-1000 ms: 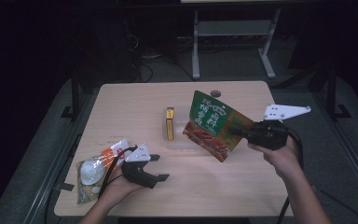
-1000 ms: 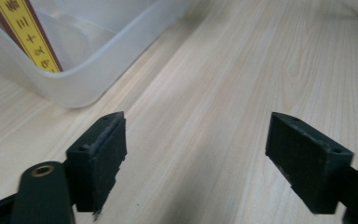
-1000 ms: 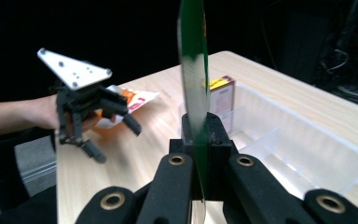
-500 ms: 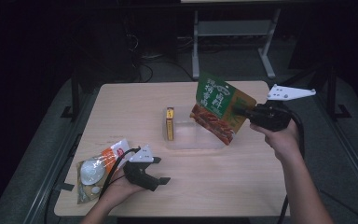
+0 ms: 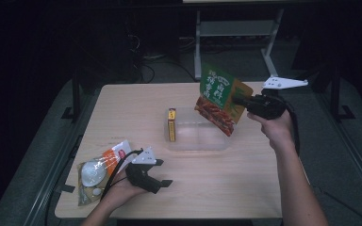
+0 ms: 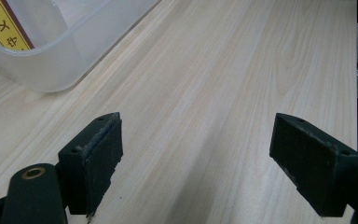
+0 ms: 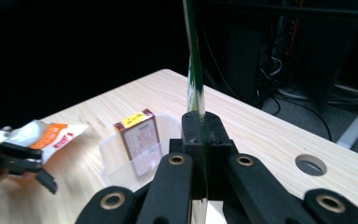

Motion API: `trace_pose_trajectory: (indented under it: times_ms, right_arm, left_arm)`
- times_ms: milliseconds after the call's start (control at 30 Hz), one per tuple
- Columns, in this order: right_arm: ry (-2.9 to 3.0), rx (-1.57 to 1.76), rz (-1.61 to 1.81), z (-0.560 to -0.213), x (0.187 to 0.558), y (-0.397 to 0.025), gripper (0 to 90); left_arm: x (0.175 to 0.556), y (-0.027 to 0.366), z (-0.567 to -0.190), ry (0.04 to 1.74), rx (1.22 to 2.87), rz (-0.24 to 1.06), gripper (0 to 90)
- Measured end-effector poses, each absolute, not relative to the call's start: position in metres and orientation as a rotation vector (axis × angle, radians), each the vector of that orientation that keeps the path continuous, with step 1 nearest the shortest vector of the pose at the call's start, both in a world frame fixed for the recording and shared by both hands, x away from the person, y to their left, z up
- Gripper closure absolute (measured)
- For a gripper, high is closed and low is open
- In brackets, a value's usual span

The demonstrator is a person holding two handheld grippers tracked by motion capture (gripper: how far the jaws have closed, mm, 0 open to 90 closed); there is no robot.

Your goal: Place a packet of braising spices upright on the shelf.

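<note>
My right gripper [image 5: 239, 101] is shut on a green food pouch [image 5: 219, 96] and holds it in the air over the right end of a clear plastic container [image 5: 202, 141]. In the right gripper view the pouch [image 7: 193, 70] stands edge-on, pinched between the closed jaws of that gripper [image 7: 200, 126]. A small red and yellow box [image 5: 171, 125] stands upright at the container's left end. My left gripper [image 5: 162, 183] rests on the table near the front left, open, with bare wood between its jaws [image 6: 205, 158].
An orange and white snack bag [image 5: 96, 169] lies at the front left corner, beside the left hand. The container's rounded corner [image 6: 60, 56] lies ahead of the left gripper. A round hole [image 7: 310, 164] sits in the tabletop near the far edge.
The right gripper has lifted the green pouch higher and a little farther back, turning it more upright. The left gripper has stayed put.
</note>
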State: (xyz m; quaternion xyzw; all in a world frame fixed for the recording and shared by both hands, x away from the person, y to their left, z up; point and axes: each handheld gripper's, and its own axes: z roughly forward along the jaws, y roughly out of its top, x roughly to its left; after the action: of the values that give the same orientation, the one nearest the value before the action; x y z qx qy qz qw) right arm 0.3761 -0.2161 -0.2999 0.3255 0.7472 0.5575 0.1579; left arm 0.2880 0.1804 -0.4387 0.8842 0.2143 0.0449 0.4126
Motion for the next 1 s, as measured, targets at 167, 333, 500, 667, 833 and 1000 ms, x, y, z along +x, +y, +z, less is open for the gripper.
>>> trace_pose_trajectory:
  times_ms: [167,333,500,667,833,1000]
  right_arm:
    - [2.13,0.965,1.586,-0.307,0.384,-0.213,90.0]
    - [2.136,0.976,1.572,-0.314,0.387,-0.211,90.0]
    - [2.131,0.998,1.587,-0.32,0.391,-0.213,90.0]
    - [2.112,1.005,1.583,-0.321,0.391,-0.214,90.0]
    - [2.102,0.99,1.58,-0.32,0.39,-0.215,90.0]
    - [2.098,0.99,1.57,-0.321,0.391,-0.213,90.0]
  left_arm:
    - [0.288,0.18,-0.439,0.543,2.225,0.103,16.6]
    - [0.287,0.179,-0.439,0.538,2.233,0.102,16.5]
    - [0.286,0.178,-0.44,0.53,2.24,0.103,16.5]
    - [0.286,0.178,-0.44,0.527,2.242,0.107,16.5]
    - [0.286,0.178,-0.441,0.538,2.241,0.096,16.5]
    - [0.286,0.178,-0.44,0.53,2.245,0.107,16.5]
